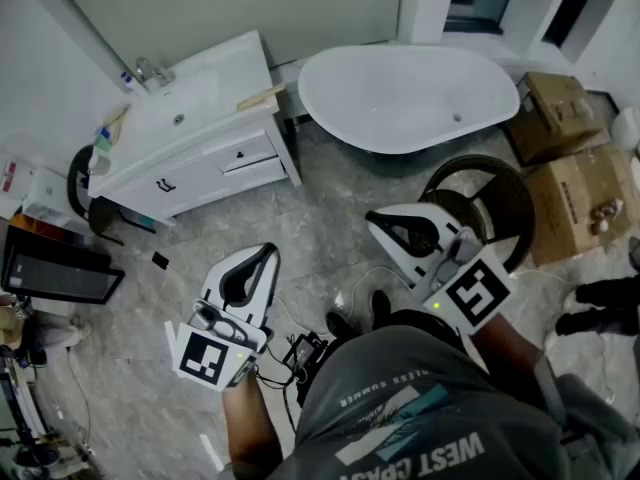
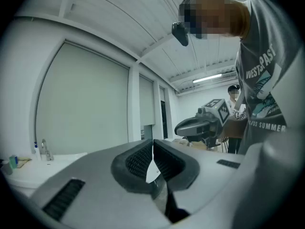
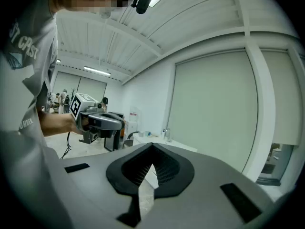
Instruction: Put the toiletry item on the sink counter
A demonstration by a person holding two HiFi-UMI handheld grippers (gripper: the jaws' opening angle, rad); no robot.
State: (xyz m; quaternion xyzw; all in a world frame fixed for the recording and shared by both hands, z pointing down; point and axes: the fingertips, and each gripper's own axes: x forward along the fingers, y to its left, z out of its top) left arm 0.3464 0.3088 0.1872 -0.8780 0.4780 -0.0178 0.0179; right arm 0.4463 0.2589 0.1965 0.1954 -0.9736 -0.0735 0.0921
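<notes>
Now: both tools are carried level in front of the person, neither is at work on anything.
Left gripper (image 2: 152, 145): clenched, its ribbed pads meet at the tips with nothing between them.
Right gripper (image 3: 152, 148): likewise closed tight and empty.
Sink counter (image 1: 232, 66): stands ahead and to the left of both tools, across a stretch of open floor (image 1: 250, 213), well apart from them.
Toiletry item: none is held; which one the task means cannot be told. The likely candidates already stand on the counter: a small bottle (image 1: 126, 81) just beside the tap (image 1: 150, 70), and a blue-green item (image 1: 103, 140) at the counter's left end.
Relative to the tools: both items lie well beyond the left gripper's tips, up and to the left in the head view; the right gripper is farther off.
Step in hand, as I judge it: locate the item, then walk up to it.
How to do it well: open the jaws before arriving, come in level at the item's middle, and close squarely across its body so it does not tip.
Setting down: pick a bare patch of counter away from the basin edge, and let go only once the base rests flat.
</notes>
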